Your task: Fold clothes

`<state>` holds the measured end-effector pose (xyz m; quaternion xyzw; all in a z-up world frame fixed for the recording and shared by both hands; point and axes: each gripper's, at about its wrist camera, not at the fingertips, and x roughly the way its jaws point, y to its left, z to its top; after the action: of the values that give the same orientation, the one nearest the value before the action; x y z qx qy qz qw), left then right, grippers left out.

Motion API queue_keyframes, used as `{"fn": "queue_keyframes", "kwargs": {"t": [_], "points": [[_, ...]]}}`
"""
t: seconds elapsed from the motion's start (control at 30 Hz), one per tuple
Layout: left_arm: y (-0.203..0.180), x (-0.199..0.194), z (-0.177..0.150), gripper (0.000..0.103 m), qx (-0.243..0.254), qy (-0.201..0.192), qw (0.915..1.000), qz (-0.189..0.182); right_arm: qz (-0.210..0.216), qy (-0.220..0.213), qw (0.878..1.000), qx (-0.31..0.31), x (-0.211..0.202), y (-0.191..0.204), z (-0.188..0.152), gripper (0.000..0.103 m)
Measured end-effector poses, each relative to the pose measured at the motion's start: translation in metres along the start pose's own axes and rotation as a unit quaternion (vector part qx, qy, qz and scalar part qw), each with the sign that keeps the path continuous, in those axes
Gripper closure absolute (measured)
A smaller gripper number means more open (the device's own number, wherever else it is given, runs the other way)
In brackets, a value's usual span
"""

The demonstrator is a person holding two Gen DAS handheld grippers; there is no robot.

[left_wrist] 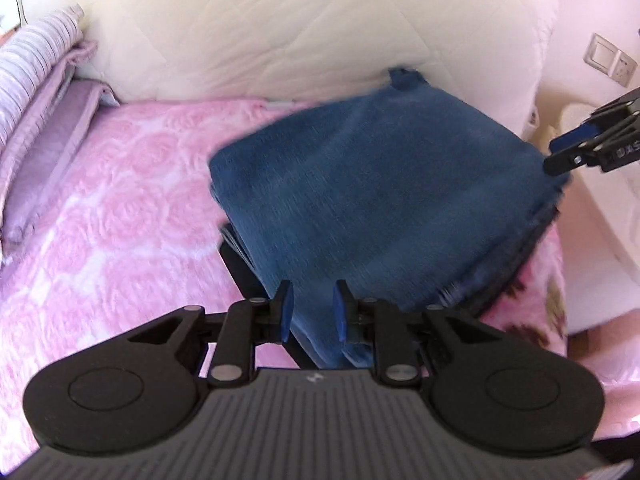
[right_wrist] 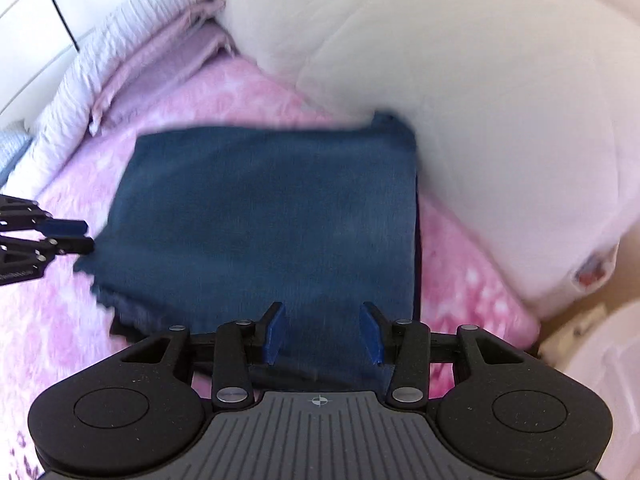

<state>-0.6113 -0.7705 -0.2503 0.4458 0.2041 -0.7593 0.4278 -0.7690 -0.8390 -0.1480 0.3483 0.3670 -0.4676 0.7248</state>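
- A bed covered with a pink blanket patterned in pale rose swirls (left_wrist: 120,208) takes up most of the room in front of me.
- A big cream quilted duvet (left_wrist: 280,40) is heaped along the far side of the bed, and its bulk touches the far edge of the blue cloth.
- Striped lilac pillows (left_wrist: 36,52) are stacked at the far left end of the bed, well apart from the cloth.
- The folded dark blue knitted garment (left_wrist: 380,184) lies flat on the pink blanket as a rough square of several layers, with a small tab of fabric sticking up at its far corner against the duvet.
- The left tool (left_wrist: 312,316), black with blue pads, hangs over the near edge of the garment, its jaws only a narrow way apart; blue fabric shows in the gap, but I cannot tell whether the pads actually press on it.
- The right tool (right_wrist: 324,334) hovers above the near edge of the same garment with its jaws clearly wider apart, and the cloth lying under them appears not to be pinched.
- From each side, the other tool shows at a corner of the garment, just beside its frayed edge.
- A white wall switch plate (left_wrist: 610,60) sits on the wall beyond the duvet.
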Motion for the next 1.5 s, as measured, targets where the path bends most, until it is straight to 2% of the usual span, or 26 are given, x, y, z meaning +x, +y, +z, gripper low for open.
{"fn": "queue_keyframes", "kwargs": {"t": [0.1, 0.23, 0.33, 0.4, 0.47, 0.5, 0.53, 0.57, 0.63, 0.87, 1.03, 1.17, 1.33, 1.5], "points": [[-0.007, 0.012, -0.004, 0.085, 0.008, 0.017, 0.9998, 0.007, -0.005, 0.008, 1.0, -0.007, 0.014, 0.005, -0.006, 0.057], [-0.006, 0.001, 0.0, 0.085, -0.006, 0.016, 0.9997, 0.016, -0.021, 0.013, 1.0, -0.004, -0.001, 0.012, 0.003, 0.054], [-0.007, -0.019, -0.005, 0.084, -0.034, 0.016, 0.999, 0.026, -0.041, -0.003, 0.999, 0.0, -0.023, 0.018, -0.001, 0.036], [-0.011, -0.035, -0.01, 0.075, -0.058, 0.013, 0.9977, 0.032, -0.058, -0.01, 0.998, 0.001, -0.037, 0.024, -0.007, 0.032], [-0.018, -0.051, -0.015, 0.055, -0.084, 0.008, 0.9956, 0.04, -0.063, -0.01, 0.998, 0.009, -0.048, 0.027, -0.017, 0.032], [-0.023, -0.058, -0.019, 0.049, -0.097, 0.007, 0.9943, 0.045, -0.065, -0.009, 0.998, 0.015, -0.052, 0.028, -0.023, 0.032], [-0.028, -0.065, -0.023, 0.036, -0.109, 0.007, 0.9928, 0.049, -0.067, -0.009, 0.998, 0.019, -0.056, 0.03, -0.029, 0.032], [-0.033, -0.071, -0.027, 0.029, -0.122, 0.007, 0.9912, 0.053, -0.07, -0.011, 0.997, 0.024, -0.06, 0.032, -0.034, 0.032], [-0.046, -0.082, -0.034, 0.022, -0.141, 0.009, 0.9882, 0.059, -0.07, -0.014, 0.997, 0.034, -0.069, 0.036, -0.046, 0.032], [-0.104, -0.13, -0.058, 0.019, -0.183, 0.001, 0.9786, 0.093, -0.05, -0.029, 0.998, 0.038, -0.111, 0.06, -0.084, 0.031], [-0.132, -0.158, -0.066, 0.019, -0.198, 0.004, 0.9761, 0.089, -0.038, -0.026, 0.997, 0.063, -0.143, 0.066, -0.107, 0.031], [-0.141, -0.177, -0.066, 0.019, -0.215, -0.012, 0.9727, 0.087, -0.051, -0.029, 0.997, 0.053, -0.162, 0.075, -0.116, 0.031], [-0.147, -0.193, -0.067, 0.019, -0.204, -0.021, 0.9754, 0.082, -0.084, -0.041, 0.994, 0.054, -0.183, 0.09, -0.12, 0.031], [-0.146, -0.215, -0.081, 0.019, -0.187, -0.034, 0.9786, 0.08, -0.09, -0.099, 0.988, 0.071, -0.209, 0.113, -0.128, 0.031]]}}
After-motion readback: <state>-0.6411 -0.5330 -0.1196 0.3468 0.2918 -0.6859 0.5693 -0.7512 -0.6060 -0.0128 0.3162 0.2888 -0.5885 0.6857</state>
